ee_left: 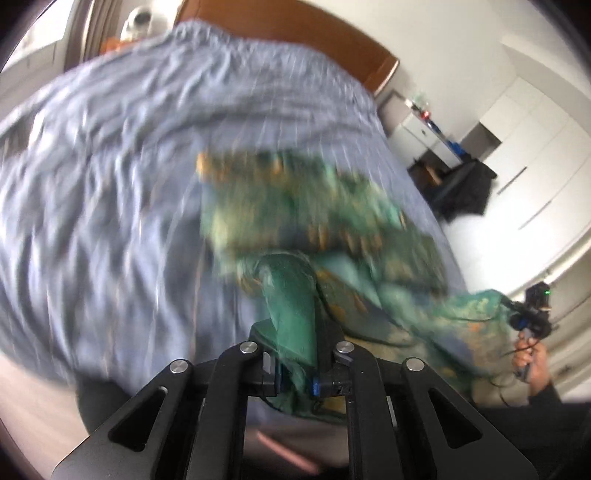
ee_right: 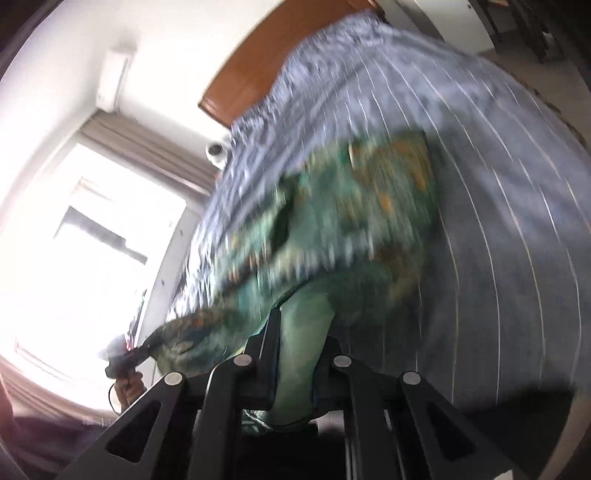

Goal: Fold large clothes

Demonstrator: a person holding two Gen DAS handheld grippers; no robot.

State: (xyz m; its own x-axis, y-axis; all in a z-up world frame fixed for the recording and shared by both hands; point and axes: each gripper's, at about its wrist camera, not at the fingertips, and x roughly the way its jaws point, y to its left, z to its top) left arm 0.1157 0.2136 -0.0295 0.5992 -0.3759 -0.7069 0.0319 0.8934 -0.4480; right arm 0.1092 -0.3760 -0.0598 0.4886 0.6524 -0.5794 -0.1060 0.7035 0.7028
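Left gripper (ee_left: 295, 354) is clamped tight on a fold of the green patterned garment (ee_left: 295, 206), plain green cloth pinched between its jaws. Right gripper (ee_right: 293, 363) has its own bite on the same garment (ee_right: 351, 221), jaws closed on a green fold. Between the two, the cloth hangs stretched above the near edge of the bed, while the rest of it, blurred, seems to lie on the blue striped bedsheet (ee_left: 103, 177) toward the middle. Wooden headboard (ee_left: 280, 26) runs along the bed's far edge. Across the way, a hand (ee_left: 532, 356) grips the right tool's handle.
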